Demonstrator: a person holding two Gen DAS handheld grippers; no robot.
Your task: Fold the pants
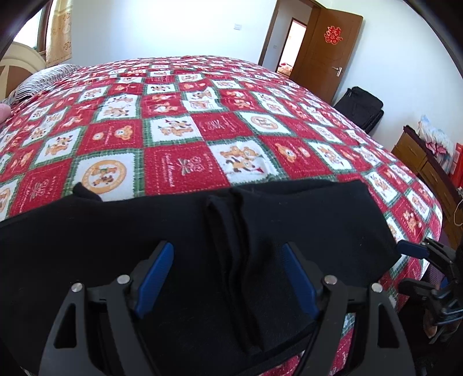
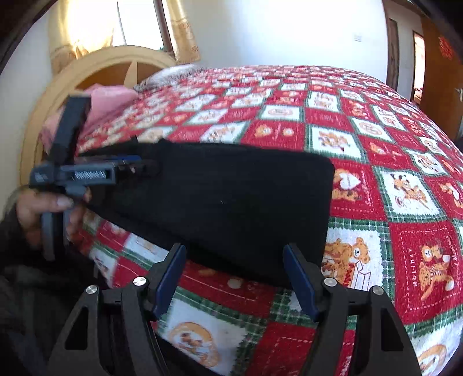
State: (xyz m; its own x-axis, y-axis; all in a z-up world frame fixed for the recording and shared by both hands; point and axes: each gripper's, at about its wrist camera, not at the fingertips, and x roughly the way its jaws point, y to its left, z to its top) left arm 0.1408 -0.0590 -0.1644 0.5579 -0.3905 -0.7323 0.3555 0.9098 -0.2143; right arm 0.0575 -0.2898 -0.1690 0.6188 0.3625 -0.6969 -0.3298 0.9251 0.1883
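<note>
Left wrist view — folded black pants [image 1: 202, 245] between spread left hand-held gripper [image 1: 228, 254] fingers.

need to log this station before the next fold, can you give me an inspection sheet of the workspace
surface: bed with a red, white and green patchwork blanket, lying flat.
job's things: black pants folded into a compact block near the bed's front edge; layered fold edges show in the left wrist view.
clutter: striped pillow and pink cloth at the headboard end.
grippers: left claw open, pants between its fingers; right claw open at the pants' near edge.
cables: thin black cable under the left claw.
surroundings: open wooden door, black suitcase, wooden dresser, curtained window.
</note>
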